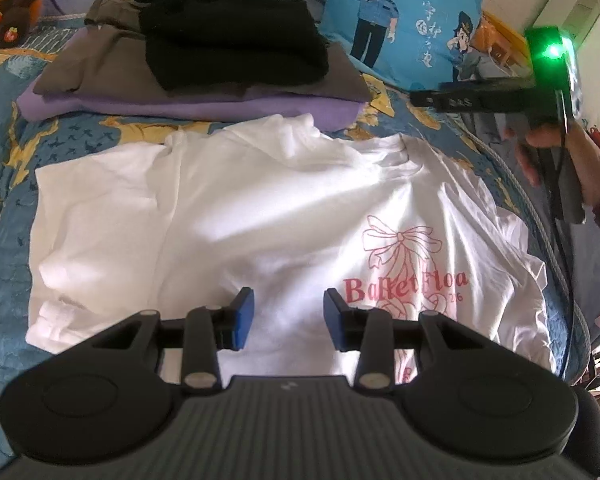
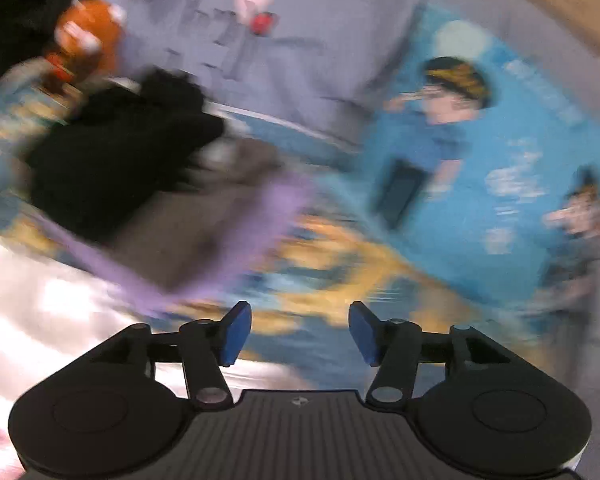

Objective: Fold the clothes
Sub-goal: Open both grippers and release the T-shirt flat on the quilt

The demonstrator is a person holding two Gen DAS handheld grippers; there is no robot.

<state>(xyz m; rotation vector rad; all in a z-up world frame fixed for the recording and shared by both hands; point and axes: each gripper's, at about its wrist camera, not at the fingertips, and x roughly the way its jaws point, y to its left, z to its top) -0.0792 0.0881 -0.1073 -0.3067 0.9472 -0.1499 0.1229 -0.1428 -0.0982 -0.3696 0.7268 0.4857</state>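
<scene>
A white T-shirt (image 1: 228, 216) with a pink "Ballet" bow print lies spread on the bed, its left side folded inward. My left gripper (image 1: 288, 312) hovers over the shirt's near part, open, with nothing between its blue pads. At the right edge a hand (image 1: 592, 168) holds my right gripper (image 1: 420, 98) above the bed beyond the shirt's right shoulder. The right wrist view is blurred. It shows the right gripper (image 2: 300, 328) open and empty over the patterned bedspread (image 2: 340, 264), with the white shirt (image 2: 40, 304) at the lower left.
A stack of folded clothes (image 1: 204, 80), purple, grey and black, sits behind the shirt. A blue cartoon cushion (image 1: 404, 20) leans at the back right and a plush toy (image 1: 8, 0) sits at the back left. A cable (image 1: 556, 248) runs along the bed's right edge.
</scene>
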